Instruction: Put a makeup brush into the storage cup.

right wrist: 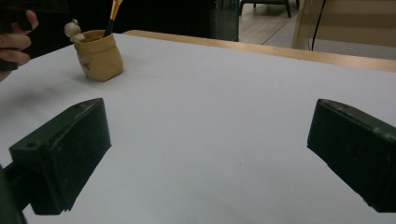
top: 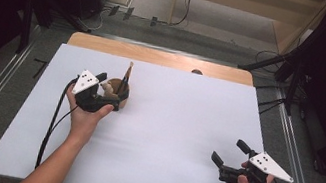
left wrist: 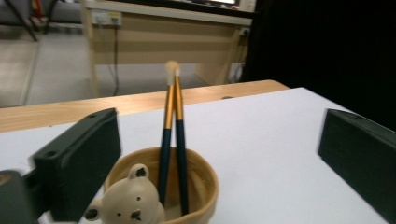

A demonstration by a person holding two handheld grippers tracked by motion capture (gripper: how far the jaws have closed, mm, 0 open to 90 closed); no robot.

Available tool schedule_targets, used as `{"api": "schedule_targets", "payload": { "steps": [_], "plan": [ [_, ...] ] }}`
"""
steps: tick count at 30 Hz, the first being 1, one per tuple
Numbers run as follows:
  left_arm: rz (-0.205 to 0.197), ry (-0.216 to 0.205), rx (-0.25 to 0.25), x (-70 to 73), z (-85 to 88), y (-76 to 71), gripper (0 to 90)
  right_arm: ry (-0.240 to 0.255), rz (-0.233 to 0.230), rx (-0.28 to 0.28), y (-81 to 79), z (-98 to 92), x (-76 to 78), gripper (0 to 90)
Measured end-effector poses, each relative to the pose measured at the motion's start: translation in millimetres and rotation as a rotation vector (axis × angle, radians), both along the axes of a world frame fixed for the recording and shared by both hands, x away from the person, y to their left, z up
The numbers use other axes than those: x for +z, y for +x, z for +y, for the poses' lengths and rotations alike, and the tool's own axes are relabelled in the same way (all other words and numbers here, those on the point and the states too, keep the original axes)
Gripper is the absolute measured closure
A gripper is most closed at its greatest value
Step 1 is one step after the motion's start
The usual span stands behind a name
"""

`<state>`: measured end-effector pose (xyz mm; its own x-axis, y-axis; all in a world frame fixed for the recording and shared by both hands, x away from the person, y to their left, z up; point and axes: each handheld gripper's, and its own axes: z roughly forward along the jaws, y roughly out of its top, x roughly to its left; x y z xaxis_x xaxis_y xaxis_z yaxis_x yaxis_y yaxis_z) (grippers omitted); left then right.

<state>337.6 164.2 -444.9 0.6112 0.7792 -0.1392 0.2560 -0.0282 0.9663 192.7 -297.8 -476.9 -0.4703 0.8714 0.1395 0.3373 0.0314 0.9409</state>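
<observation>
1. On the left part of the white counter (top: 170, 123), a round tan cup (top: 117, 94) with a small bear figure (left wrist: 128, 200) is standing.
2. Two slim brushes (left wrist: 172, 140) are leaning inside it.
3. The left hand-held gripper (top: 109, 89) is gaping wide around the cup.
4. The right hand-held gripper (top: 230, 153) is resting wide open, well apart.

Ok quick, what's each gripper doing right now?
Left gripper: open, holding nothing, jaws either side of the tan bear-faced cup with two blue-and-gold brushes.
Right gripper: open, empty.
</observation>
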Motion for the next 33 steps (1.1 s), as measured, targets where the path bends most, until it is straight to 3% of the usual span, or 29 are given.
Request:
{"api": "schedule_targets", "payload": {
  "steps": [13,33],
  "plan": [
    [-0.003,0.005,-0.033,14.7,9.3,-18.8,0.0,-0.009,-0.002,-0.004,-0.3,-0.8,-0.4,0.0],
    [0.002,0.023,0.006,6.9,48.8,-45.5,0.0,-0.016,0.006,-0.012,0.6,-0.9,-3.4,0.0]
  ]
}}
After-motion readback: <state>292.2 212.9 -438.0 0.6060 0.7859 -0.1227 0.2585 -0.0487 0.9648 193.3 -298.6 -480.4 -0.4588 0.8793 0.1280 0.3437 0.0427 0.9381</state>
